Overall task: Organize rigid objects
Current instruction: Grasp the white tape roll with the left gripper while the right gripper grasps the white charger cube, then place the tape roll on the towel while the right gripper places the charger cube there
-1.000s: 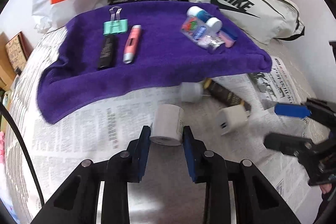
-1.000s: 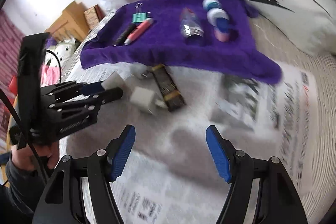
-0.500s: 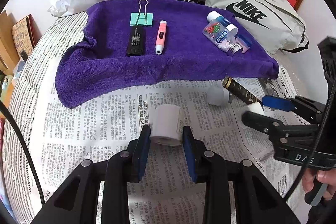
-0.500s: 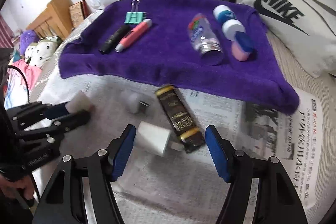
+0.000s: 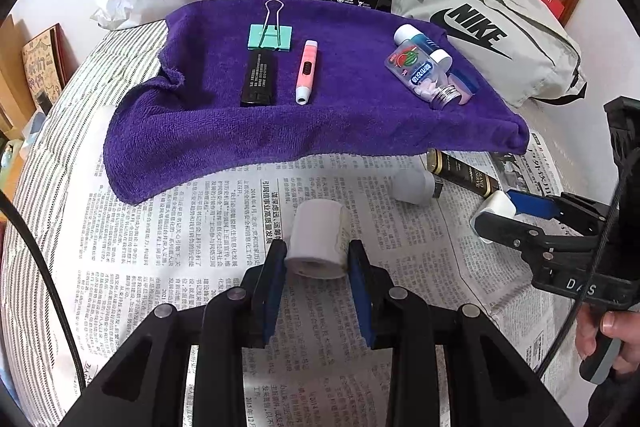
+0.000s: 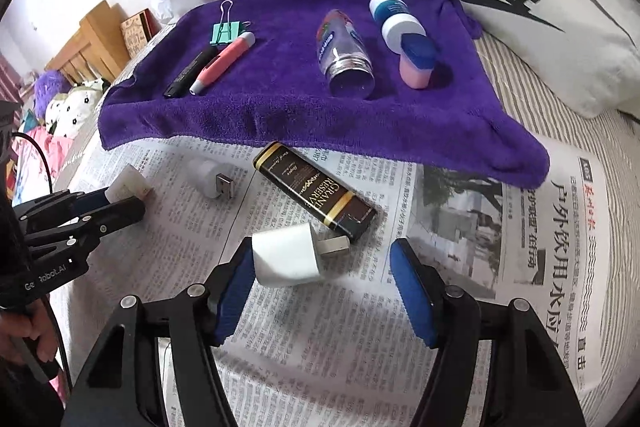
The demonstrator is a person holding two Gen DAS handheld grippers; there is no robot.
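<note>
While newspaper [image 6: 520,267] covers the striped bed [image 6: 540,75], a purple towel [image 5: 320,123] lies across its far part, touching a grey Nike bag [image 5: 500,39] at the back right. On the towel sit a green binder clip [image 5: 270,37], a black stick [image 5: 259,78] and a pink pen [image 5: 306,71] to the left, and a clear bottle [image 6: 346,53] with small containers to the right. Just off the towel's near edge, on the newspaper, lie a dark gold-trimmed box [image 6: 316,191] and a small white USB plug [image 6: 210,179]. The left tool [image 5: 316,263] is clenched on a white roll [image 5: 318,239], holding it over the newspaper. The right tool [image 6: 320,279] has just been narrowing around a white charger cube [image 6: 286,255]; its left pad touches the cube, while the right pad stands clear.
</note>
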